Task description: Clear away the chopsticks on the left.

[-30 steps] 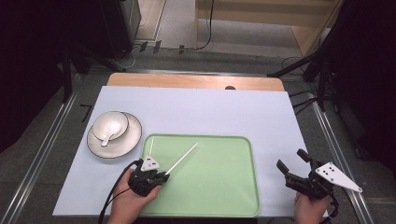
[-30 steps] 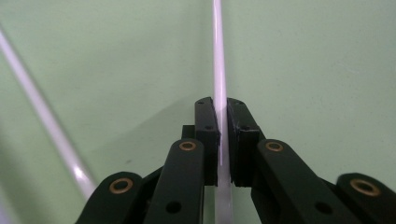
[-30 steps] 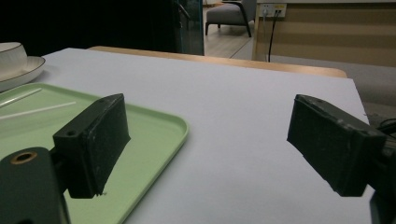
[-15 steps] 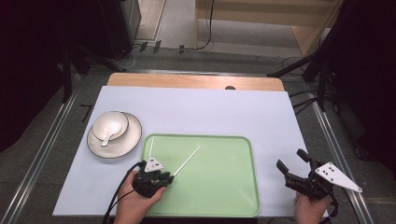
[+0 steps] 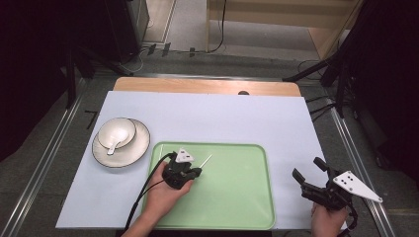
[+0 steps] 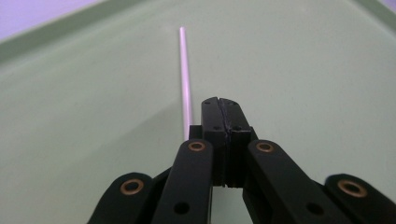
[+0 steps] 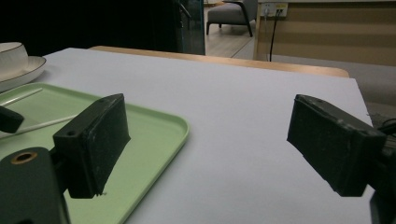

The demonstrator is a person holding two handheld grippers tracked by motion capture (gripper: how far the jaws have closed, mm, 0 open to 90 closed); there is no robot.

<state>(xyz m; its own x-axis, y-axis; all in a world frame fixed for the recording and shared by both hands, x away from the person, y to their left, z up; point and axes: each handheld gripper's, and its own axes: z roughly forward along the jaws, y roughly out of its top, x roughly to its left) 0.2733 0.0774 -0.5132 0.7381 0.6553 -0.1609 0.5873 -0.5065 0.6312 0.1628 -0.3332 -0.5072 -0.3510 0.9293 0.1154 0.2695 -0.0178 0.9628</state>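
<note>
Lying flat on the green tray (image 5: 232, 207), left of the high view's centre, the thin white stick (image 5: 206, 159) looks light, stiff and smooth. It would probably roll or skid under a careless touch, and it sits too low for an easy pinch. A hold near its middle, pads square across it, seems safest.

The left gripper (image 5: 195, 171) rests at the stick's near end. Its jaws have just been closing and now meet pad to pad. In the left gripper view the stick (image 6: 184, 70) runs up past the left side of the clenched tips, apparently beside them, not between. The right gripper (image 5: 307, 168) hovers at lower right, off the tray, jaws spread wide and empty.

By count:
- two sticks, the second (image 5: 161, 148) near the tray's left rim
- one tray
- one plate (image 5: 141, 148) carrying one bowl (image 5: 123, 129) and one spoon (image 5: 112, 147)
</note>
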